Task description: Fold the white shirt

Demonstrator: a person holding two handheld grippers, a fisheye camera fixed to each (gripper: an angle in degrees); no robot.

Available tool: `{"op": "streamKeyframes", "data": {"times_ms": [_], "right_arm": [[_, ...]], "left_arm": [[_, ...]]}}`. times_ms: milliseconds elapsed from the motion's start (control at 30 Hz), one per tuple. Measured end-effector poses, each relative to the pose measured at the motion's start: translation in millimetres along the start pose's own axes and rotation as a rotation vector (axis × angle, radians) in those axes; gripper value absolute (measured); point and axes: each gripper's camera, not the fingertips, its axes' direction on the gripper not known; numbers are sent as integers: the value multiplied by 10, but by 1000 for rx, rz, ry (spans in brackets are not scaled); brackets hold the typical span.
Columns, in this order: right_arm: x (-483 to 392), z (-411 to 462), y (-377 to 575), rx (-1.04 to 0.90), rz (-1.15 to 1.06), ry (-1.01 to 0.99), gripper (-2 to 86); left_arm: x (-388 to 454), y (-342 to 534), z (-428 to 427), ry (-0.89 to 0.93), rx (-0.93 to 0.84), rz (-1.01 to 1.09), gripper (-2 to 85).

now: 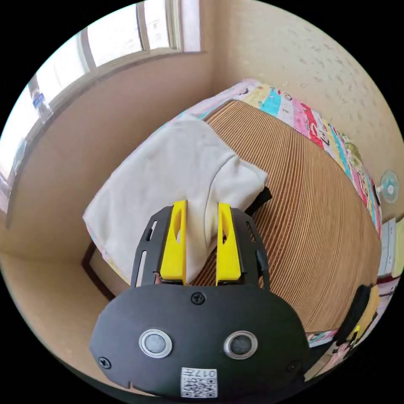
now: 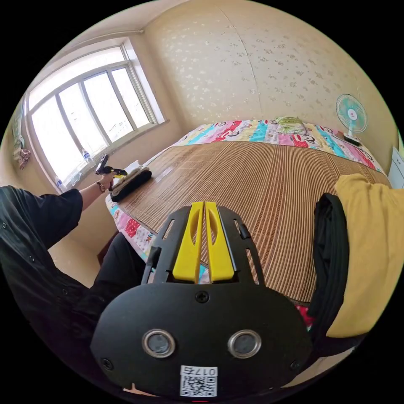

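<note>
The white shirt (image 1: 168,176) lies folded at the corner of the bed, on top of a black garment (image 1: 263,198). My left gripper (image 1: 202,206) is open right over the shirt's near edge, and white cloth shows between its yellow jaws. In the right gripper view the same shirt (image 2: 132,167) rests on the black garment (image 2: 130,185) far to the left, with a hand holding the left gripper (image 2: 105,166) at it. My right gripper (image 2: 204,204) is shut with nothing in it, hovering above the bamboo mat (image 2: 252,176) near the bed's edge.
A yellow garment (image 2: 374,244) and a black one (image 2: 332,252) lie piled at the right of the mat. A colourful sheet (image 2: 261,130) borders the mat's far side. A fan (image 2: 351,113) stands by the wall. The person's black sleeve (image 2: 33,227) is at the left, under the window (image 2: 84,122).
</note>
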Motion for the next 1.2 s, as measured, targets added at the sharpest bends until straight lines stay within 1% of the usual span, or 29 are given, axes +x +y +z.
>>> {"op": "streamKeyframes", "data": {"times_ms": [33,67,100,133,233,333,400,433,467,500,533,567,600,633,667,700,733,767,800,833,933,1000,1033,1100,1133,1200], "right_arm": [[4,6,13,-11,0,11,6],[1,38,28,-47,-2,54,6],[-8,83,30,-91,-3,110,6],[-11,107,27,-111,-4,134,6],[1,185,-14,-159,-5,177,6],[87,232,-82,-150,20,140,5],[175,278,-158,-130,52,70,5],[190,284,-178,-120,55,46,5],[209,287,-221,-95,56,-12,5],[221,280,-263,-65,55,-70,5],[225,276,-283,-52,55,-97,5],[226,269,-323,-32,47,-154,5],[217,257,-356,-19,30,-200,5],[209,247,-366,-11,21,-215,5],[193,218,-373,6,2,-233,5],[184,183,-364,20,-14,-247,5],[186,169,-357,24,-20,-253,5],[201,147,-340,24,-25,-263,5],[230,136,-322,14,-25,-267,5],[247,132,-313,6,-25,-267,5],[322,90,-278,-25,-41,-268,5],[370,65,-270,-35,-59,-275,5],[384,66,-275,-36,-59,-281,5],[436,80,-317,-32,-42,-324,5],[445,84,-331,-28,-37,-338,5],[457,86,-393,-14,-16,-377,5]], "left_arm": [[11,30,14,10,21,-33,99],[53,91,24,20,58,-88,83],[122,128,37,37,56,-111,66],[163,145,25,52,56,-115,58],[368,302,-242,192,144,-64,40],[642,581,-780,431,264,87,37],[1016,1024,-1298,673,363,308,37],[1132,1170,-1415,725,380,375,37],[1374,1488,-1601,818,397,510,38],[1628,1828,-1706,898,385,647,39],[1742,1993,-1725,934,374,702,40],[1963,2332,-1691,1012,335,786,42],[2166,2634,-1561,1071,271,819,45],[2264,2768,-1461,1085,231,817,46],[2441,3007,-1194,1076,134,769,55],[2558,3223,-879,1059,51,675,64],[2587,3329,-714,1052,23,614,69],[2606,3532,-406,1059,-20,487,74],[2658,3704,-192,1065,-59,420,76],[2700,3769,-134,1052,-74,407,77],[3126,3985,-143,886,-60,417,86],[3691,4044,-188,681,-52,438,126],[3833,4066,-194,630,-35,430,134],[4414,4184,-164,541,64,470,135],[4558,4208,-122,524,77,479,135],[5064,4271,237,408,70,476,137]]}}
